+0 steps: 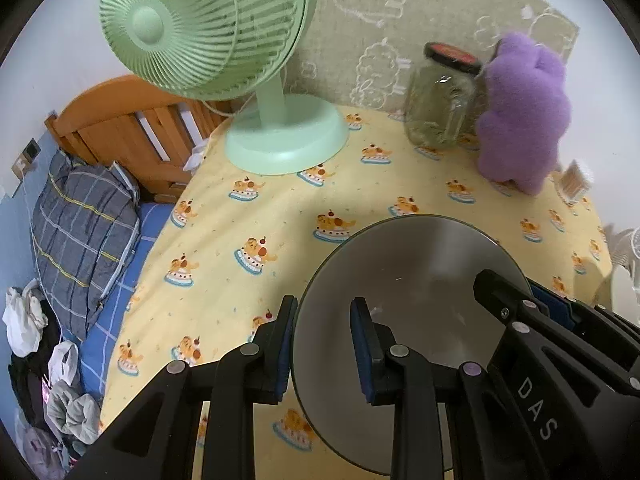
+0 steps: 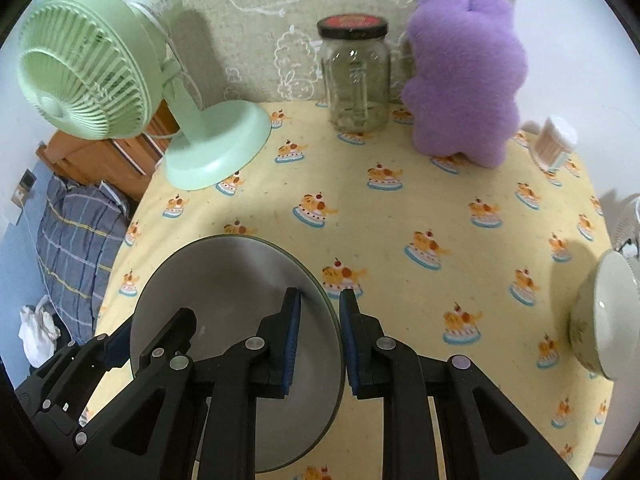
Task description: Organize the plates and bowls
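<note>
bed: far left, below table edge; checked pillow, blue sheet, wood headboard behind
fan: green, back-left of table, base on the cloth; also in R view
table: yellow cloth w/ cake print
left gripper: clenched on plate's left rim; one pad outside the rim, other inside over plate face
plate: grey, round, front-centre of table, held tilted between both grippers, far edge higher in the pic; in R view sits lower-left
right gripper: clenched on plate's right rim, rim runs thru gap between the pads; seen from L view at lower right, jaw over the rim
jar: clear glass, black lid w/ red top, upright at back, just left of plush toy; L view
plush toy: purple, back-right, touching or almost touching jar, can't tell which
cup: small clear tub of sticks, right of toy, near table edge
bowl: white, pale pattern outside, far right on cloth, well apart from plate; looks tilted from lens warp, true tilt can't tell
</note>
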### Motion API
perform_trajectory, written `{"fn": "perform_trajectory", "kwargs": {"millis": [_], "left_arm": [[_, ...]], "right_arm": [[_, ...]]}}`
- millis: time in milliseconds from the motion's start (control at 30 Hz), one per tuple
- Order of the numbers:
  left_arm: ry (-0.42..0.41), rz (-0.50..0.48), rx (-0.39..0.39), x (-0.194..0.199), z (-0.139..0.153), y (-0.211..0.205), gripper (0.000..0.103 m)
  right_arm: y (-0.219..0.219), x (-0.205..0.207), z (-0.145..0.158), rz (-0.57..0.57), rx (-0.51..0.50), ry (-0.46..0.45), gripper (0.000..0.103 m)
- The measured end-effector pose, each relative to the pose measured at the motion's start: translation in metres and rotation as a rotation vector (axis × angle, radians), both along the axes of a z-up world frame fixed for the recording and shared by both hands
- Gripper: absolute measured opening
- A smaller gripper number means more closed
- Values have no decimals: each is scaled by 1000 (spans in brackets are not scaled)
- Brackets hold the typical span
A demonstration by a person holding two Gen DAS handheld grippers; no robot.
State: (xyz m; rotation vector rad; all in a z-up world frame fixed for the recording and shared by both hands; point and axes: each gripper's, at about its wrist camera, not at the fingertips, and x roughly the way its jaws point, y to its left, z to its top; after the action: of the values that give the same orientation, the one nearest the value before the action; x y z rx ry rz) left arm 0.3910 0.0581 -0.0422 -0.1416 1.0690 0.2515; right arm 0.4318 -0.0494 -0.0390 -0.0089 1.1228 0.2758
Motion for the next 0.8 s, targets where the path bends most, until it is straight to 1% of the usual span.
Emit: {"fn": "perform_trajectory", "kwargs": {"millis": [333,467,633,800], "left_arm": [[-60,-53,11,-42,44,-13,25],[-81,-88,12,-63,59,-15,25],[-104,-135,1,-90,71,-15,25],[-114,-192,-8,-118,78,-16,25]], "right_arm": [[-18,-53,53,-38,11,-66,23],[-21,-74,67,-58,6,-89,23],[-23,-110,85,-100,-2,-114,23],[-25,-146,94,-145,-14,-125,23]]}}
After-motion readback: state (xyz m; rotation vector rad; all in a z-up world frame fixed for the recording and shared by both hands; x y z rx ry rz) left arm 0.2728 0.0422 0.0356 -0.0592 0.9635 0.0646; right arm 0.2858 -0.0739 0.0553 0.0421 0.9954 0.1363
